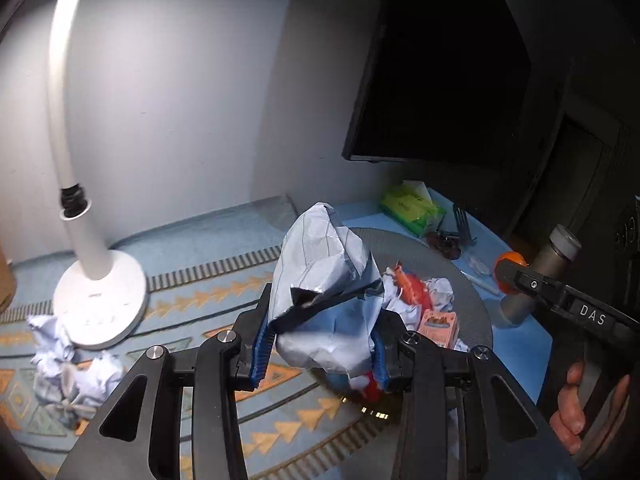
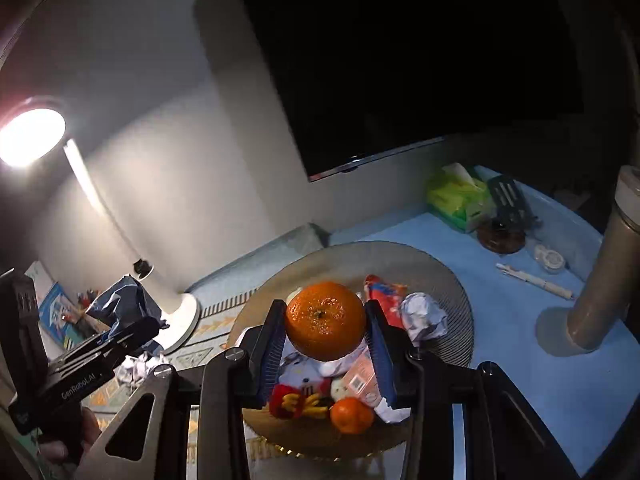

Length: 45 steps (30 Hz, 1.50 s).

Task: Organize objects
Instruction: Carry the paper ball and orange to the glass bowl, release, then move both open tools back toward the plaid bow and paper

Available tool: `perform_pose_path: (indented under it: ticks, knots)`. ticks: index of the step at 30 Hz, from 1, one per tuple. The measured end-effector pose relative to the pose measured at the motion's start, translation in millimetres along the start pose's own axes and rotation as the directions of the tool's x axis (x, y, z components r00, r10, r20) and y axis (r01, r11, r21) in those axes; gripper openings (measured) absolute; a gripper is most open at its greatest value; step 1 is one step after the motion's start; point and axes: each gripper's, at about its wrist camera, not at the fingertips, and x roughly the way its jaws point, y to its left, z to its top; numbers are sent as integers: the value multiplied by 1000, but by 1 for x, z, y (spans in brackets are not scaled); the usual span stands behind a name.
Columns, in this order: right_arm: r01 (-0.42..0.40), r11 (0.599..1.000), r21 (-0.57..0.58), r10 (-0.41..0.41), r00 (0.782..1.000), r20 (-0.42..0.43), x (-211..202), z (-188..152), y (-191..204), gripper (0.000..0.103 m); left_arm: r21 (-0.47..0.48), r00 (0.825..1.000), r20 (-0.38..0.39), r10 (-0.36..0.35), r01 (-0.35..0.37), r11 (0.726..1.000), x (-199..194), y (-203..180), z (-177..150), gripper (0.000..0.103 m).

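1. Left wrist view: left gripper (image 1: 320, 354) raised above the near rim of the round ribbed plate (image 1: 468, 280), pointing down at a slant, blue pads (image 1: 262, 354) clamped part-way closed on a crumpled paper ball (image 1: 324, 280) that sticks up well past the fingertips.
2. Right wrist view: right gripper (image 2: 326, 344) likewise tilted downward over the plate (image 2: 452, 292), jaws narrowed onto a mandarin (image 2: 326, 320), pads pressing both of its sides, fruit clear of the plate.
3. Seen from the left: right gripper (image 1: 516, 280) reaching in from the right edge, orange fruit at its tip, bare hand (image 1: 570, 408) wrapped round the handle.
4. Seen from the right: left gripper (image 2: 132, 320) at the left edge, near the white lamp base (image 2: 186, 314), blue-grey paper in its jaws.
5. On the plate: second mandarin (image 2: 352, 416) at the near rim, small plush toy (image 2: 300, 384), pink carton (image 2: 362, 376), red wrapper (image 2: 384, 296), another paper wad (image 2: 424, 316).
6. On the patterned cloth by the lamp base, toward the left edge of the tabletop: more crumpled paper (image 1: 76, 364).
7. Toward the far right corner of the tabletop: green tissue pack (image 2: 456, 196), dark fork (image 1: 462, 220), pen (image 2: 534, 280).
8. Near the right edge: grey flask (image 2: 604, 276), standing upright.
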Motion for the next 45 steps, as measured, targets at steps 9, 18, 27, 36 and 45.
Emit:
perform_pose_path:
  ticks: [9, 18, 27, 36, 45]
  knots:
    - [52, 997, -54, -53, 999, -8, 39, 24, -1, 57, -5, 996, -50, -68, 67, 998, 60, -23, 12, 86]
    - [-6, 999, -34, 6, 1000, 3, 15, 3, -16, 73, -55, 999, -30, -22, 21, 998, 14, 15, -18, 87]
    - [-171, 973, -157, 163, 985, -64, -6, -34, 47, 74, -100, 992, 42, 116, -111, 989, -89, 77, -47, 87]
    - [-364, 892, -268, 301, 920, -250, 24, -108, 160, 90, -237, 904, 78, 420, -393, 889, -191, 171, -86, 102]
    - [-357, 902, -243, 257, 895, -364, 97, -174, 180, 90, -319, 873, -78, 481, -479, 817, -156, 236, -169, 102]
